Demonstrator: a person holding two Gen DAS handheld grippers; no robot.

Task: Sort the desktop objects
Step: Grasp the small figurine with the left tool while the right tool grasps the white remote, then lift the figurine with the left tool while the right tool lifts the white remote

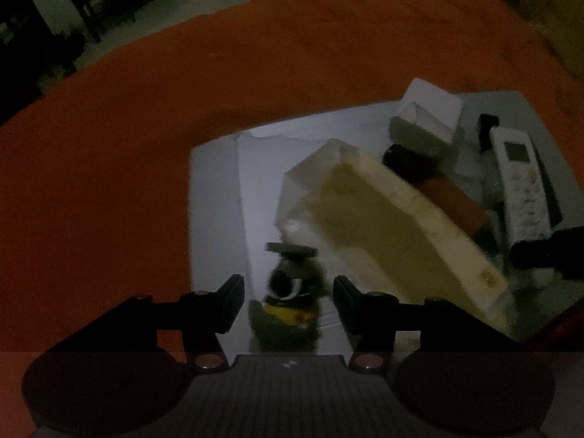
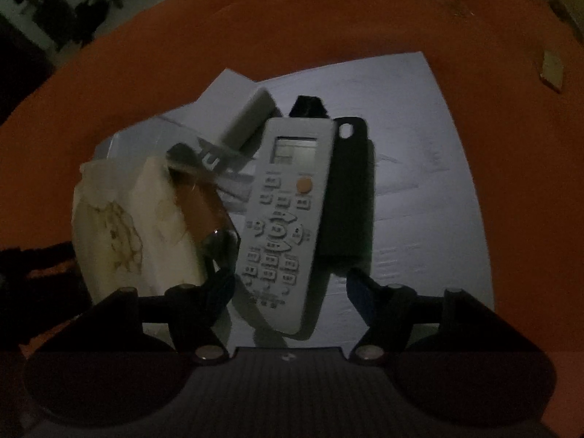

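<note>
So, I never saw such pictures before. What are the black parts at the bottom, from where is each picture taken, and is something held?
Each picture comes from a camera on a hand-held two-finger tool, looking along its fingers. The left tool is open around a small dark furry toy with yellow. The right tool is open around a white remote control with grey buttons. Nothing is gripped yet. Both things lie on white paper sheets over an orange cloth, beside a beige cardboard box.
</note>
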